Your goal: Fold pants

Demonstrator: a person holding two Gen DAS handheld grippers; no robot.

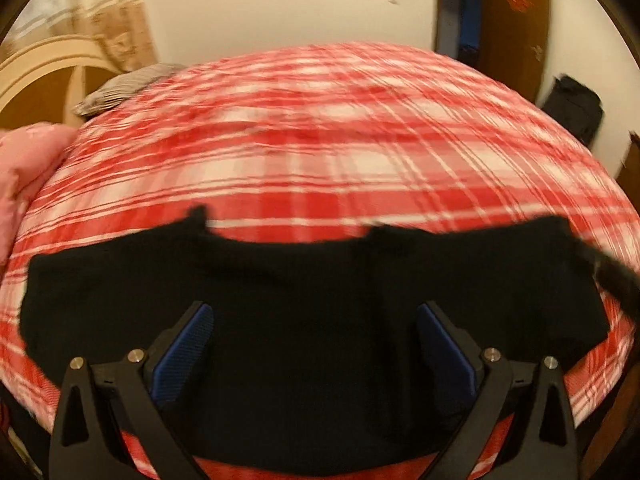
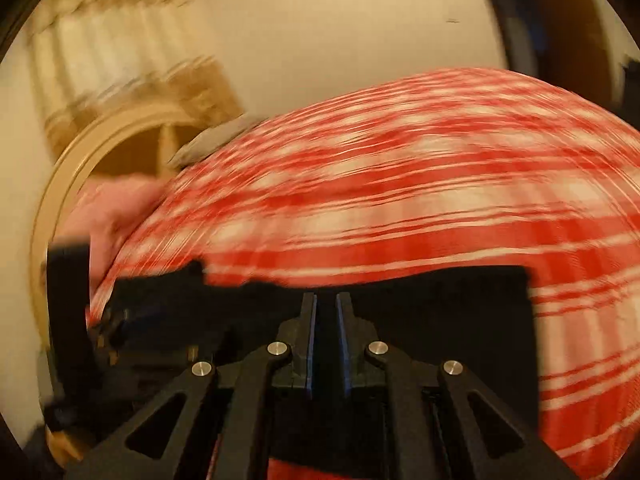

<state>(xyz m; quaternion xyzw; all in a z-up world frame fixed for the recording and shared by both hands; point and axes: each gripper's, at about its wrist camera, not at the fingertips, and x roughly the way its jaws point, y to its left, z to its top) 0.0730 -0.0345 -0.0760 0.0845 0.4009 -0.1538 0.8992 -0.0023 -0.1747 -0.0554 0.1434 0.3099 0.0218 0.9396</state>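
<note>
Left gripper (image 1: 312, 320): jaws spread wide, blue pads (image 1: 188, 344) well apart, nothing between them; it hangs over the pants (image 1: 280, 280).

Right gripper (image 2: 326, 312): jaws drawn close, narrow gap, dark cloth seen in the gap. Whether the pads actually pinch the pants (image 2: 440, 312) cannot be told; view is blurred.

Pants: black, lying flat on the bed (image 1: 320, 140) at its near edge, spread crosswise under both grippers. Top edge uneven in the left view, with small tabs sticking up. In the right view the left gripper (image 2: 132, 320) shows at the left edge of the pants.

Bed: red-and-white plaid cover.

Further out: pink quilt (image 1: 24, 168) at the left side of the bed, grey cloth (image 1: 120, 88) at the far left corner, headboard (image 1: 40, 72) behind it. Cream wall (image 1: 280, 0) beyond; dark bag (image 1: 576, 108) at far right.
</note>
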